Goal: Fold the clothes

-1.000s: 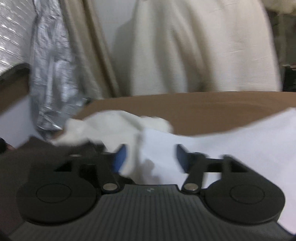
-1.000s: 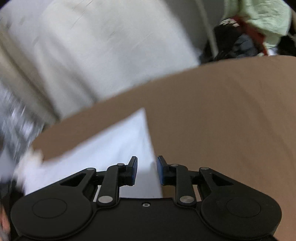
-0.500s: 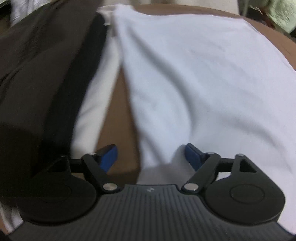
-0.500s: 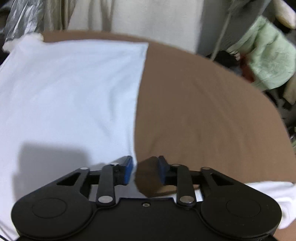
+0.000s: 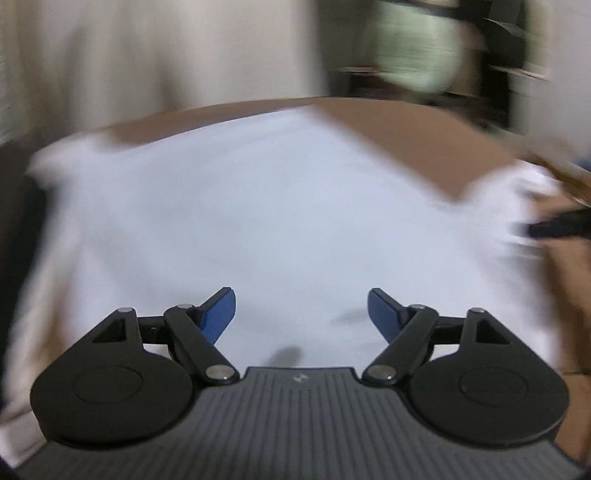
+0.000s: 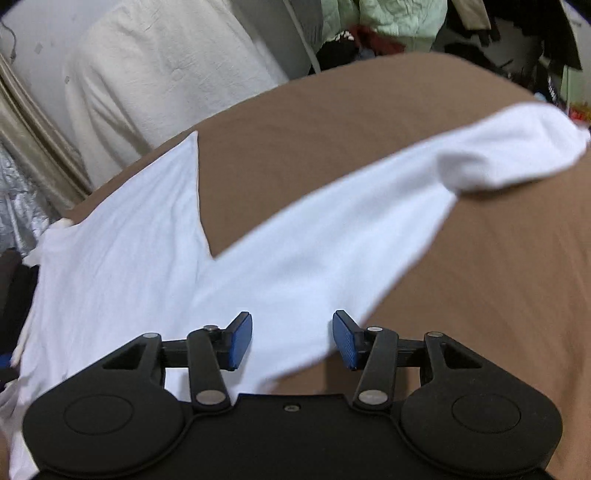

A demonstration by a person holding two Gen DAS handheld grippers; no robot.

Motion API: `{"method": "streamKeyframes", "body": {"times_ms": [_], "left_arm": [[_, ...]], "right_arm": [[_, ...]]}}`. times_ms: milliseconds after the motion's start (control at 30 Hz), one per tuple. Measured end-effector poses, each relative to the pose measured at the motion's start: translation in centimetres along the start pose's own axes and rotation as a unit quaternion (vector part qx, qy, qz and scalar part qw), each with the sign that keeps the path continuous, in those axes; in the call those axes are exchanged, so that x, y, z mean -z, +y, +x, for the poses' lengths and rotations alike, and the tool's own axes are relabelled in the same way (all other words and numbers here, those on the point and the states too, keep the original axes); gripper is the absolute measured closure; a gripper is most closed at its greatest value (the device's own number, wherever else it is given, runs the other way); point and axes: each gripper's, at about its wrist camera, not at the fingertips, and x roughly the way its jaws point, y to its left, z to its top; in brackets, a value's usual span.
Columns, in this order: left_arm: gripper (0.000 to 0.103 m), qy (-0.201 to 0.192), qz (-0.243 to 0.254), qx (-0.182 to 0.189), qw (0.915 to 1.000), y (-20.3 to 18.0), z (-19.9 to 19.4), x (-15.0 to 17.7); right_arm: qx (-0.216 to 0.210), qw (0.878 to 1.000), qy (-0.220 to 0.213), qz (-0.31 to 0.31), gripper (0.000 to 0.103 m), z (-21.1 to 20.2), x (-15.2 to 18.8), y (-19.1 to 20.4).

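Note:
A white long-sleeved shirt (image 5: 258, 221) lies spread flat on a brown surface (image 5: 424, 147). In the right wrist view its body (image 6: 122, 251) lies to the left and one sleeve (image 6: 369, 221) stretches out to the right. My left gripper (image 5: 301, 314) is open and empty over the middle of the shirt. My right gripper (image 6: 291, 339) is open and empty over the base of the sleeve. A dark finger of the right gripper (image 5: 561, 223) shows at the right edge of the blurred left wrist view.
Cream cloth (image 6: 166, 74) hangs behind the brown surface (image 6: 480, 295). A pale green garment (image 6: 399, 18) and dark clutter sit at the back right. Silver foil material (image 6: 22, 199) is at the far left, and dark fabric (image 6: 14, 288) lies beside the shirt's left edge.
Both grippers have moved over the shirt. The right gripper's jaws have opened from nearly shut to wide; the shirt's sleeve now lies in its view. The left view has swung right and is blurred.

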Motion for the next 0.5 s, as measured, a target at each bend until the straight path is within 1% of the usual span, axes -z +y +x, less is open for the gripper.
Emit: {"method": "streamKeyframes", "body": {"times_ms": [33, 67, 133, 167, 200, 267, 333, 400, 433, 467, 500], "left_arm": [[0.024, 0.003, 0.021, 0.016, 0.9996, -2.6, 1.3, -1.0], [0.024, 0.007, 0.027, 0.035, 0.9990, -4.6, 2.6, -1.8], [0.024, 0.020, 0.018, 0.091, 0.9955, -8.2, 5.4, -3.0], [0.024, 0.032, 0.009, 0.115, 0.9928, -9.6, 6.8, -3.3], [0.024, 0.044, 0.000, 0.138, 0.9895, -11.0, 8.1, -3.5], [0.024, 0.066, -0.005, 0.171, 0.9830, -13.3, 10.4, -3.7], [0.024, 0.078, 0.012, 0.184, 0.9798, -15.2, 11.5, -3.2], [0.022, 0.092, 0.039, 0.175, 0.9794, -17.2, 12.7, -3.0], [0.022, 0.096, 0.055, 0.168, 0.9795, -17.9, 12.9, -2.6], [0.021, 0.096, 0.068, 0.165, 0.9793, -18.2, 13.1, -2.3], [0.021, 0.093, 0.078, 0.165, 0.9787, -17.9, 13.4, -2.4]], "right_arm": [[-0.007, 1.000, 0.002, 0.007, 0.040, -0.2, 0.1, -0.7], [-0.011, 1.000, 0.002, 0.019, 0.038, -0.3, -0.2, -1.7], [-0.015, 0.999, 0.000, 0.043, 0.038, -0.4, -0.8, -3.6], [-0.008, 0.998, -0.010, 0.054, 0.038, -0.7, -1.1, -4.7], [-0.001, 0.998, -0.020, 0.065, 0.037, -0.9, -1.4, -5.8], [0.013, 0.995, -0.040, 0.086, 0.037, -1.5, -2.1, -8.0], [0.026, 0.992, -0.061, 0.110, 0.037, -1.9, -2.8, -10.3], [0.028, 0.985, -0.085, 0.149, 0.036, -1.2, -4.0, -13.0], [0.019, 0.980, -0.091, 0.174, 0.035, -0.8, -4.6, -14.4], [0.009, 0.975, -0.097, 0.199, 0.032, -0.3, -5.2, -15.7], [-0.002, 0.970, -0.101, 0.222, 0.031, 0.2, -5.9, -17.1]]}}
